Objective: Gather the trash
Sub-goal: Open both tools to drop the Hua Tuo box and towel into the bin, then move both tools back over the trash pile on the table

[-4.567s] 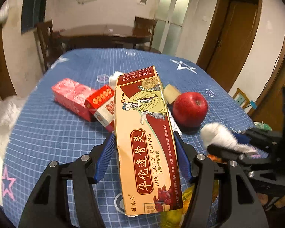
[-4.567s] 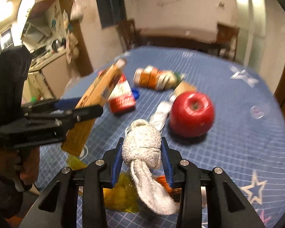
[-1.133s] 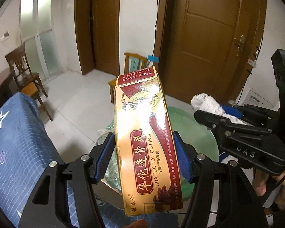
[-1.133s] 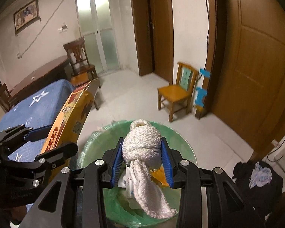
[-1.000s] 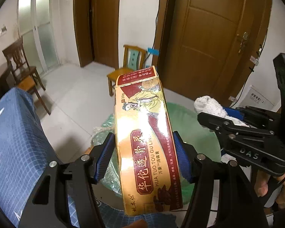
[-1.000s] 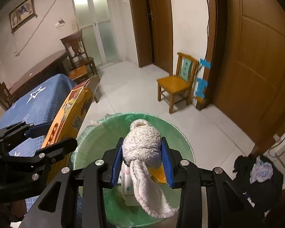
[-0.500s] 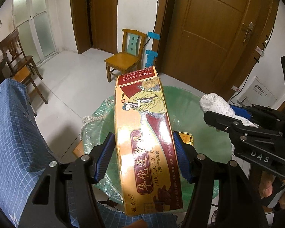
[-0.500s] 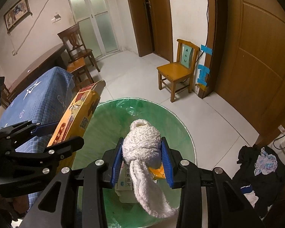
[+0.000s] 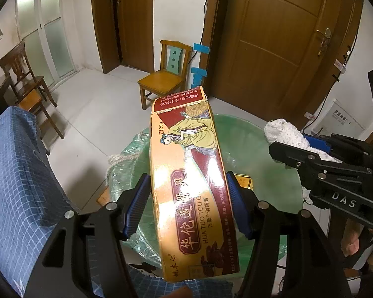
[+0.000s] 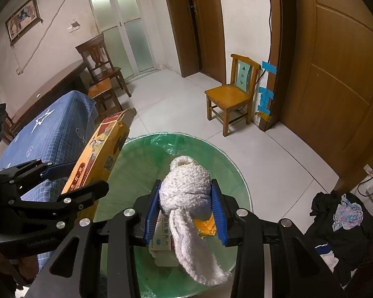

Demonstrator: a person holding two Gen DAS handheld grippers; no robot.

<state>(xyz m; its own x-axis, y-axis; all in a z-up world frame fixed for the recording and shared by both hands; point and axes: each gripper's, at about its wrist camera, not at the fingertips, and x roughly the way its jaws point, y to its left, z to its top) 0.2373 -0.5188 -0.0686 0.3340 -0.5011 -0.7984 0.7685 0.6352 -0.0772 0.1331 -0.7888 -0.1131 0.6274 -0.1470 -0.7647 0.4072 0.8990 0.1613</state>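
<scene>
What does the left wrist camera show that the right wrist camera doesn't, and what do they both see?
Only the left wrist view: the printed front of the long box and a door handle. Only the right wrist view: a framed picture, a heap of clothes on the floor, and a white carton in the bin. Both: the green-lined bin, the knotted white cloth and the small yellow chair.

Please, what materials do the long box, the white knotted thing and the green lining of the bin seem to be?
Long box: printed cardboard, glossy, with glare and folded flaps. White knotted thing: probably terry cloth, looped and limp. Green lining: thin translucent plastic film, wrinkled.
</scene>
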